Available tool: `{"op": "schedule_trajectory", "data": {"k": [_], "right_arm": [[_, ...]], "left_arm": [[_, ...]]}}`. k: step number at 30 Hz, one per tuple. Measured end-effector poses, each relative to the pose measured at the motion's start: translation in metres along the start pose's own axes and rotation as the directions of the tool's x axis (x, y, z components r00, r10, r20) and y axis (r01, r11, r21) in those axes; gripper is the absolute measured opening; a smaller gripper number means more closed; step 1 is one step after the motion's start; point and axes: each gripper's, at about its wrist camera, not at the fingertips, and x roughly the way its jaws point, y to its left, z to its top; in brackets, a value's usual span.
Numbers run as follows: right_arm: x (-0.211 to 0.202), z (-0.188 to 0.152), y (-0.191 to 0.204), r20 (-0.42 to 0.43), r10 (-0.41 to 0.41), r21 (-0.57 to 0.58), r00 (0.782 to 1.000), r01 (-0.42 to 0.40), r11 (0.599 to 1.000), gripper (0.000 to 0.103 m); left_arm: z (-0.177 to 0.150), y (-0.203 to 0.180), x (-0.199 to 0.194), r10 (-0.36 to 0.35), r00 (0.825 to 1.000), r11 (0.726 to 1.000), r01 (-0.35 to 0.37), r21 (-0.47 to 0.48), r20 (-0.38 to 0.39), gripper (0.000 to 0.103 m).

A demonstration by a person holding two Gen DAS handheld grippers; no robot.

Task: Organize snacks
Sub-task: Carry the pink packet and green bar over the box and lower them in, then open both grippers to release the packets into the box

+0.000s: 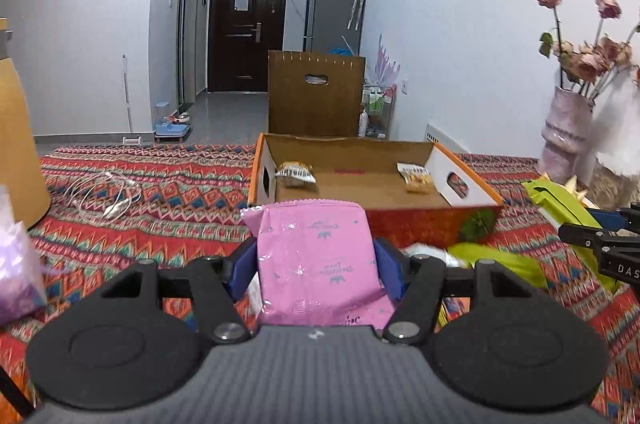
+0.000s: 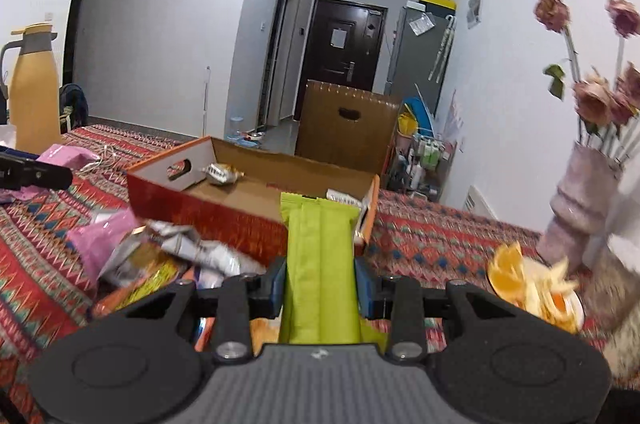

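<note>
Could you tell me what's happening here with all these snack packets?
A person is sorting snacks with a handheld tool in each hand. The left tool is clamped on a pink snack packet, and the right tool is clamped on a green snack packet. Both point toward the open cardboard box on the patterned tablecloth, which already holds two small packets. More loose packets lie piled in front of the box.

The left gripper (image 1: 316, 264) points forward and somewhat downward, its blue pads (image 1: 244, 268) pressed against both sides of a pink packet (image 1: 316, 256) that sticks out toward 12 o'clock. The right gripper (image 2: 320, 284) is angled the same way, jaws narrow, clamped on a green packet (image 2: 320, 264). In the left wrist view, the right gripper sits at 3 o'clock.
</note>
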Motion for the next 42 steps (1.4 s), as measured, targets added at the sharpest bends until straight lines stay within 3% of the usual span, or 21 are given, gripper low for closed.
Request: {"op": "schedule_trajectory", "data": {"k": [14, 16, 27, 32, 36, 42], "right_arm": [[0.128, 0.047, -0.019, -0.009, -0.004, 0.058, 1.000, 0.004, 0.998, 0.034], [0.148, 0.052, -0.025, -0.012, -0.001, 0.094, 1.000, 0.002, 0.996, 0.034], [0.245, 0.061, -0.029, -0.187, -0.038, 0.153, 0.982, 0.067, 0.986, 0.033], [0.260, 0.053, -0.021, -0.233, -0.068, 0.125, 0.970, 0.099, 0.987, 0.033], [0.254, 0.051, -0.017, -0.213, -0.088, 0.092, 0.973, 0.110, 0.990, 0.045], [0.229, 0.062, -0.021, -0.176, -0.094, 0.085, 0.980, 0.110, 0.990, 0.047]], "left_arm": [[0.061, 0.005, 0.126, 0.001, 1.000, 1.000, -0.001, 0.019, -0.015, 0.063], [0.069, 0.002, 0.146, 0.034, 0.999, 0.999, -0.033, 0.043, -0.013, 0.063], [0.076, 0.004, 0.233, 0.088, 0.991, 0.993, -0.078, 0.093, -0.103, 0.063], [0.064, 0.008, 0.246, 0.084, 0.986, 0.994, -0.072, 0.087, -0.142, 0.064], [0.060, 0.011, 0.243, 0.084, 0.986, 0.993, -0.072, 0.090, -0.141, 0.066], [0.068, 0.016, 0.223, 0.069, 0.989, 0.996, -0.061, 0.064, -0.129, 0.066]]}}
